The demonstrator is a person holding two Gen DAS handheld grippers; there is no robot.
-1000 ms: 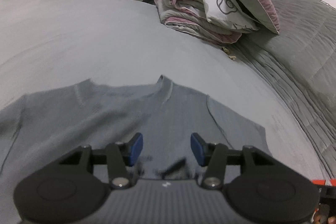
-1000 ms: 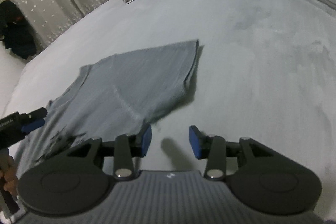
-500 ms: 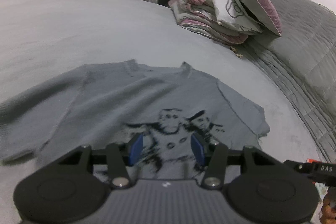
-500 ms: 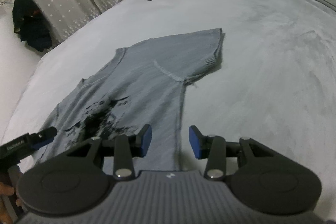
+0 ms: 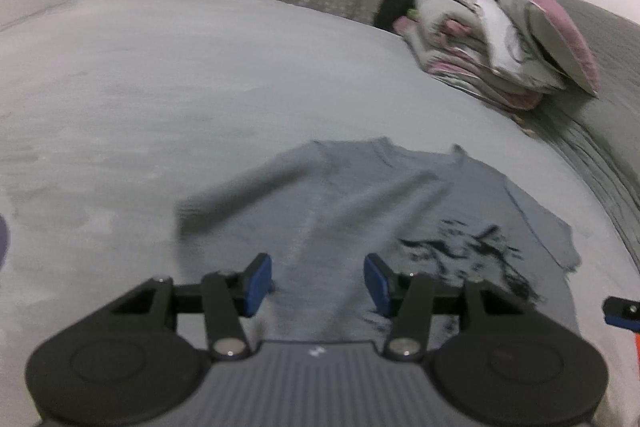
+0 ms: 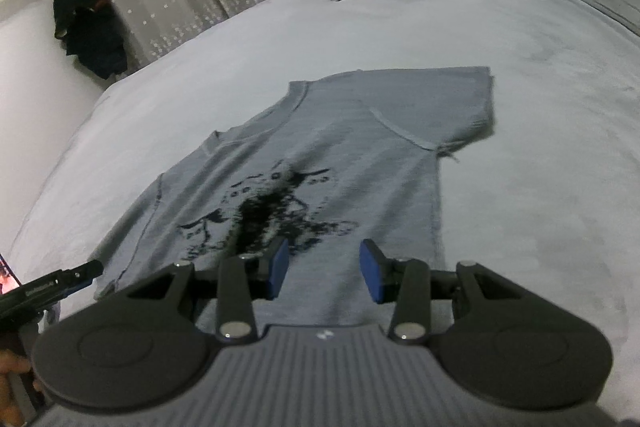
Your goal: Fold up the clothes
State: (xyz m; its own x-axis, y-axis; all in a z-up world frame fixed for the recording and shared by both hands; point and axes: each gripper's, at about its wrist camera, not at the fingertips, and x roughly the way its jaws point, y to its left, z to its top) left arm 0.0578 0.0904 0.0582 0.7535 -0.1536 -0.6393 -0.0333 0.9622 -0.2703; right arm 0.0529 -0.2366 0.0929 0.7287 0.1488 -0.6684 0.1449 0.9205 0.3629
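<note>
White lettering on the left hand-held gripper (image 6: pixel 60 285) is too blurred to read

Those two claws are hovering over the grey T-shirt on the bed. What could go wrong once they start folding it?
1. The T-shirt lies on a soft bedspread, so the right gripper or left gripper might pinch the cover along with the shirt.
2. The sleeve seen by the left camera looks rumpled, so a fold may come out crooked.
3. Both grippers are open, holding nothing; a shallow pinch could slip.
</note>
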